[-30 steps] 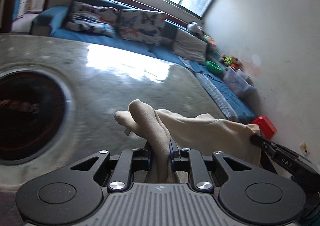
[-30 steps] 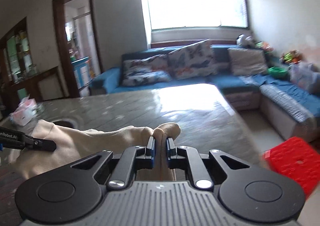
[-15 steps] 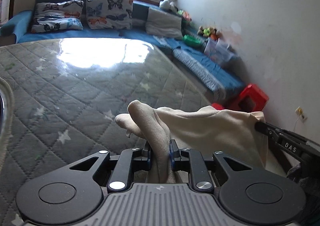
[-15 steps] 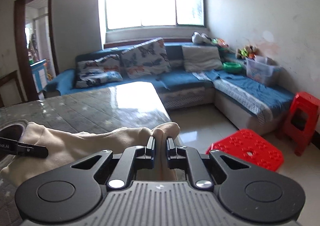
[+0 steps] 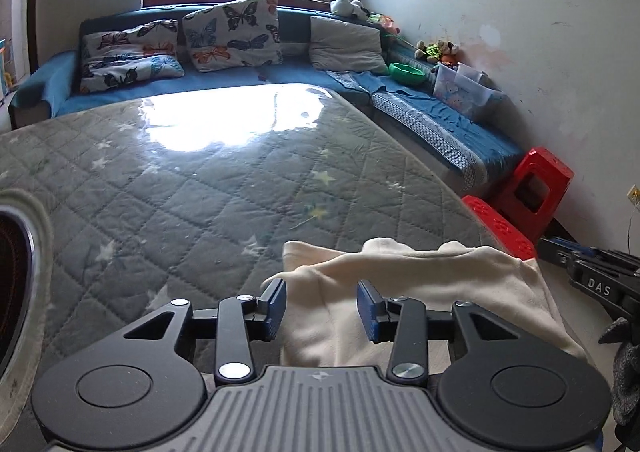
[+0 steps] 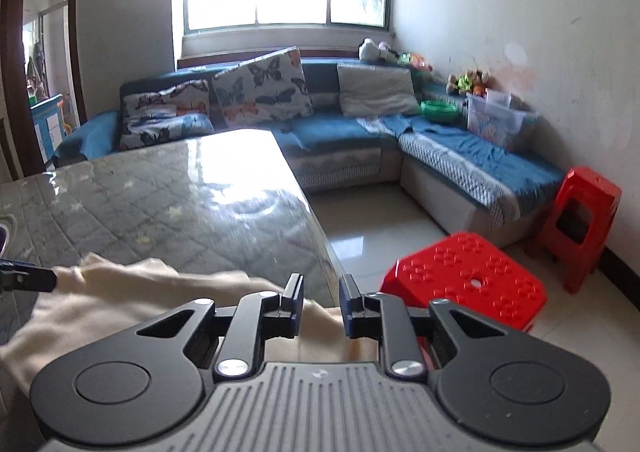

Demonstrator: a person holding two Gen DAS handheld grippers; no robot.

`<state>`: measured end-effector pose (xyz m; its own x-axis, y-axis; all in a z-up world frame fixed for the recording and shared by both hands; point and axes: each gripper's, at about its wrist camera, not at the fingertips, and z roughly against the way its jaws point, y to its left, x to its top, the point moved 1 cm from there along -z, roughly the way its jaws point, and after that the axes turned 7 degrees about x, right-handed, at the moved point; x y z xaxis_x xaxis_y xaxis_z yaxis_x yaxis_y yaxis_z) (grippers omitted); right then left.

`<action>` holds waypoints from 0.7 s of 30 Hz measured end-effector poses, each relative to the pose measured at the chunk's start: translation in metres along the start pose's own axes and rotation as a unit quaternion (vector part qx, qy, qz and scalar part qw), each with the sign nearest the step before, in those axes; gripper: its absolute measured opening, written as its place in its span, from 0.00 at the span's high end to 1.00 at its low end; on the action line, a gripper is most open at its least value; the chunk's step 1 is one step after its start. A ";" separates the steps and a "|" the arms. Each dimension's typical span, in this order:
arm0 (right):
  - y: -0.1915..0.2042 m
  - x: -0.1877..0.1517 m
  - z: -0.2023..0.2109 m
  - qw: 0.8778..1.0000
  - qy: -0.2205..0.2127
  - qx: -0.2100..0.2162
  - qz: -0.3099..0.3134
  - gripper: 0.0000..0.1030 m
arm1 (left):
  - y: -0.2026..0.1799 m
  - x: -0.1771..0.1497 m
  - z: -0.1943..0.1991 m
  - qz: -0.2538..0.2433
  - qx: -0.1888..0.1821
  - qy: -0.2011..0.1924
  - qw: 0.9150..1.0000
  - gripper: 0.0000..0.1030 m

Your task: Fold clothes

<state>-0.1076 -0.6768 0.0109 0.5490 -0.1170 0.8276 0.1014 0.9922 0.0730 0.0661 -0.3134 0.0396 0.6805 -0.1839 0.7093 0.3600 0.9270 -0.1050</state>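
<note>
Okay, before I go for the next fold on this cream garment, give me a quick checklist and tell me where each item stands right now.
1. Left gripper off the cloth: ok, jaws opening, pads not pressing.
2. Right gripper off the cloth: ok, jaws opening.
3. Cream garment resting on the quilted table: ok.
4. Garment clear of the table edge: not ok, its right side overhangs.
5. Fold lying flat: cannot tell.

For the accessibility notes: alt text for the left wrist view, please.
The left gripper is opening over a cream garment lying at the near edge of a grey quilted table. Behind are a blue sofa and red stools.
</note>
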 end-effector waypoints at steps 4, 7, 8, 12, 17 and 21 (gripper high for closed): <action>0.012 0.001 -0.017 0.999 0.020 0.041 0.001 0.82 | -0.010 0.002 -0.012 -0.017 0.005 0.002 1.000 0.59; 0.023 -0.001 -0.036 0.997 0.039 0.061 0.000 0.82 | -0.015 0.003 -0.021 -0.023 0.007 0.009 1.000 0.59; 0.027 -0.003 -0.043 0.997 0.046 0.063 0.001 0.82 | -0.016 0.003 -0.024 -0.026 0.008 0.011 1.000 0.59; 0.033 -0.006 -0.058 0.996 0.058 0.061 0.006 0.80 | -0.019 0.003 -0.033 -0.033 0.012 0.019 0.999 0.56; 0.039 -0.006 -0.044 0.996 0.058 0.067 0.023 0.79 | -0.023 -0.003 -0.022 -0.047 0.010 0.004 0.999 0.49; 0.047 -0.016 -0.021 0.994 0.059 0.081 0.039 0.77 | -0.029 -0.011 -0.006 -0.066 0.010 -0.011 0.998 0.46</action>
<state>-0.0941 -0.6297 -0.0104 0.6441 -0.0344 0.7642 -0.0752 0.9913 0.1080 0.0519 -0.3398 0.0309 0.6137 -0.2969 0.7316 0.4320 0.9019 0.0036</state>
